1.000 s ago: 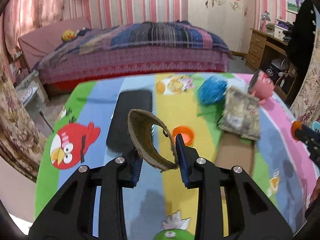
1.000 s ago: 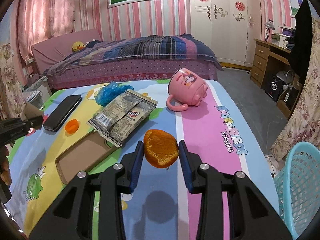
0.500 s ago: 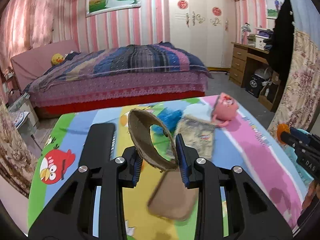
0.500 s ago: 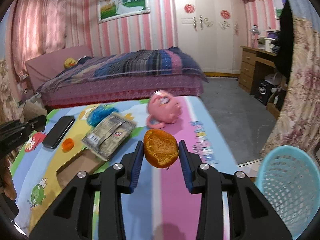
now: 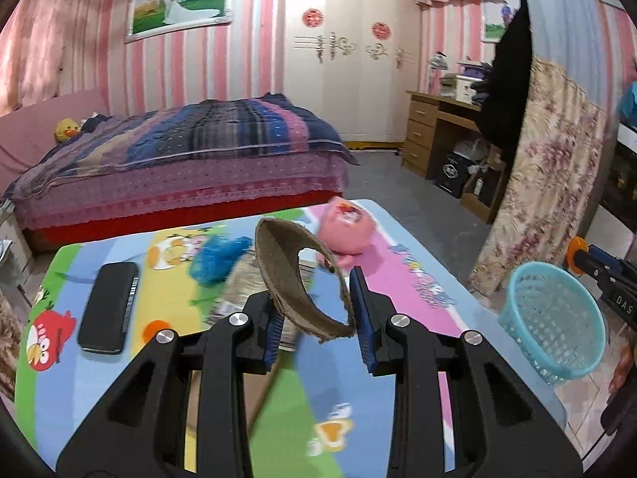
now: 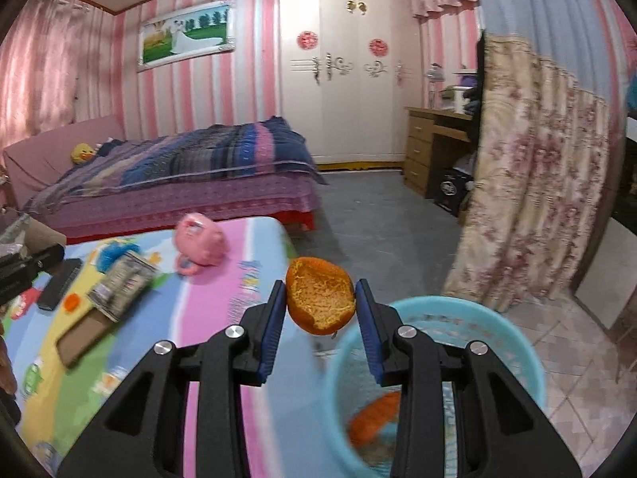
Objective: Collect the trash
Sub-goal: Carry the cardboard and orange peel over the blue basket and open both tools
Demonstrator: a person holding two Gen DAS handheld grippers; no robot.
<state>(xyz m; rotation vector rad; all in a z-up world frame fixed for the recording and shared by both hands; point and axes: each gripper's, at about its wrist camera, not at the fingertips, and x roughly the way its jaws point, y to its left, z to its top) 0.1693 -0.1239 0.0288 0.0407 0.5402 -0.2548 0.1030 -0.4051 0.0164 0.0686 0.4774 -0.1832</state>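
1. Orange peel (image 6: 321, 302) goes first: it sits between the pads of the right gripper (image 6: 321, 310), clamped from both sides, just beside the near rim of the blue basket (image 6: 529, 362), which stands on the floor off the table's edge.
2. To do this well, I judge the peel should be carried over the basket's middle before the jaws part; one orange scrap already lies inside.
3. Left gripper (image 5: 316, 314) is closed part-way on a curved brown cardboard scrap (image 5: 286, 279), held above the cartoon tablecloth (image 5: 414, 279).
4. Its drop should wait its turn; in its own view the basket (image 5: 551, 318) lies well to the right.
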